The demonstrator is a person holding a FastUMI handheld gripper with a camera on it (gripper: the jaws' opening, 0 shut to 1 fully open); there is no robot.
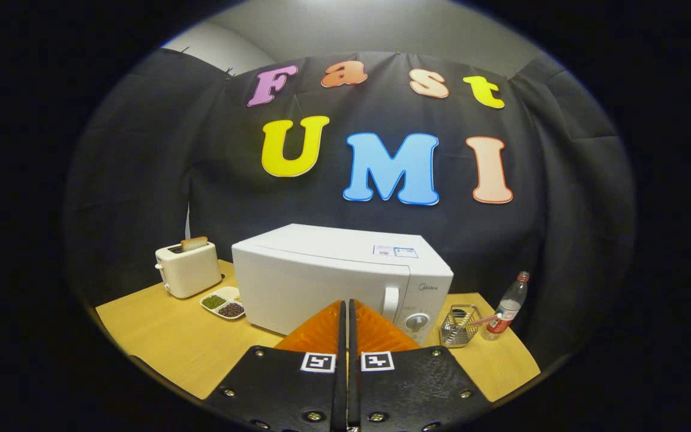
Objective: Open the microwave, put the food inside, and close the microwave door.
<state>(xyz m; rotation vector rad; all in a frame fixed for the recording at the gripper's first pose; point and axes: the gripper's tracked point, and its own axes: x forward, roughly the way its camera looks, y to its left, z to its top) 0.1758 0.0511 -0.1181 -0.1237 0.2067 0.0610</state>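
- Tool: we record its two fingers pressed together side by side, with no visible gap and nothing held between them. Its tips point at the lower front of the microwave.
- Microwave: white, standing on the desk just beyond the fingertips, turned so that we see its front and its top. We list the door as closed; the door handle runs upright at the door's right edge, and a round dial sits below the panel to the right of that handle. A label lies on the top.
- Desk: light wood surface carrying all items entered here.
- Toaster: cream-coloured, to the left of the microwave and set further back, with a slice of bread standing up out of its slot.
- Divided dish: white, just beside the microwave's lower left corner, in front of the toaster; we note green grains in one compartment and dark ones in another.
- Wire basket: metal, to the right of the microwave, near its dial side.
- Bottle: clear plastic with a red cap, upright, just right of the basket.
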